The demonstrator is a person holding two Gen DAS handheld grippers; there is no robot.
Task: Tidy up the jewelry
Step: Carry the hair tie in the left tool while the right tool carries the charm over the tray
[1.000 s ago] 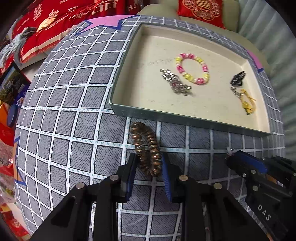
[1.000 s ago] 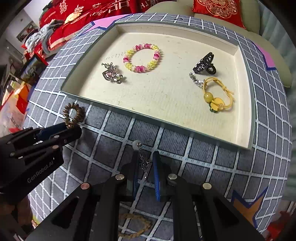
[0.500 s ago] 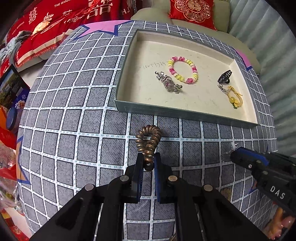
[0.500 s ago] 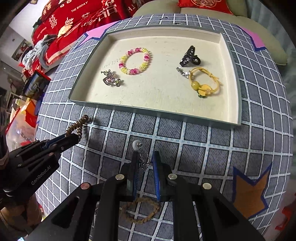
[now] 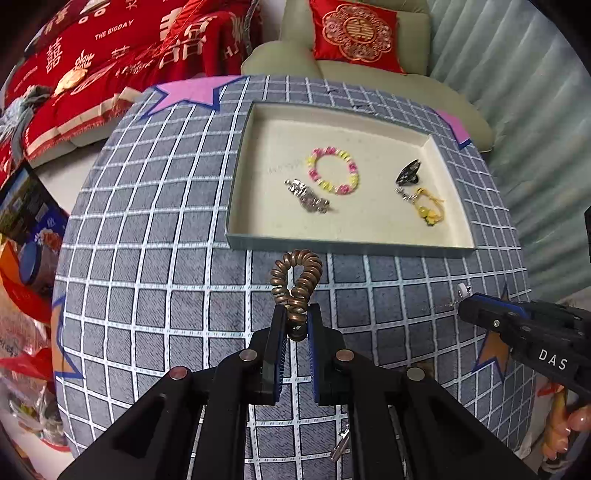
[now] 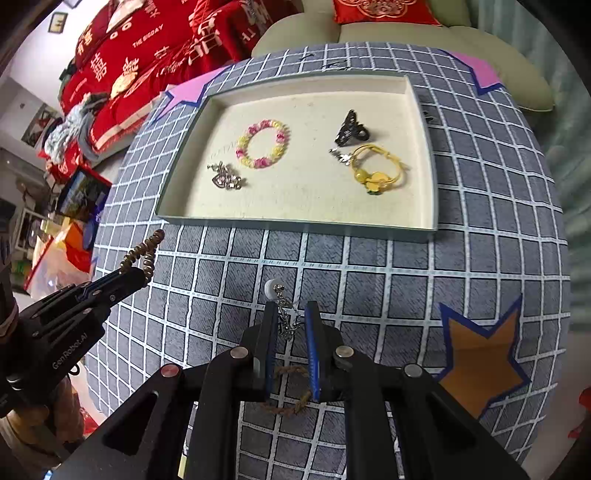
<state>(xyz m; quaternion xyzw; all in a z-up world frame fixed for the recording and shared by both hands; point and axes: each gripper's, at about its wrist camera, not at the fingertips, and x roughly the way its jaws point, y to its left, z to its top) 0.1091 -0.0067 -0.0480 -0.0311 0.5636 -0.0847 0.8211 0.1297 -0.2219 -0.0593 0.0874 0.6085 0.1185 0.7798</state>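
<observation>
Left wrist view: the left tongs (image 5: 295,332) sit at lower centre, closed narrowly on the lower end of a bronze spiral hair tie (image 5: 295,284). Its loop stands up above the fingertips, just below the near wall of the tray (image 5: 332,245).

Right wrist view: the right tongs (image 6: 290,325) sit at lower centre, a narrow gap between their blue pads, with a silver chain earring (image 6: 283,317) caught between them. The earring's white bead pokes out above the tips. A brown cord bracelet (image 6: 288,391) lies on the bench (image 6: 406,295) beneath these tongs, partly hidden by them.

The bench wears a grey cloth with a white grid and coloured stars. The shallow cream-lined tray fills the upper centre of both views. Inside it, at left, lie a pink and yellow bead bracelet (image 6: 263,144) and, just below it to the left, a silver charm (image 6: 225,179). At right lie a black hair claw (image 6: 351,129), a small silver piece (image 6: 341,157) and a yellow cord bracelet (image 6: 380,171), close together.

Red cushions (image 5: 354,33) and blankets fill the upper edge.
</observation>
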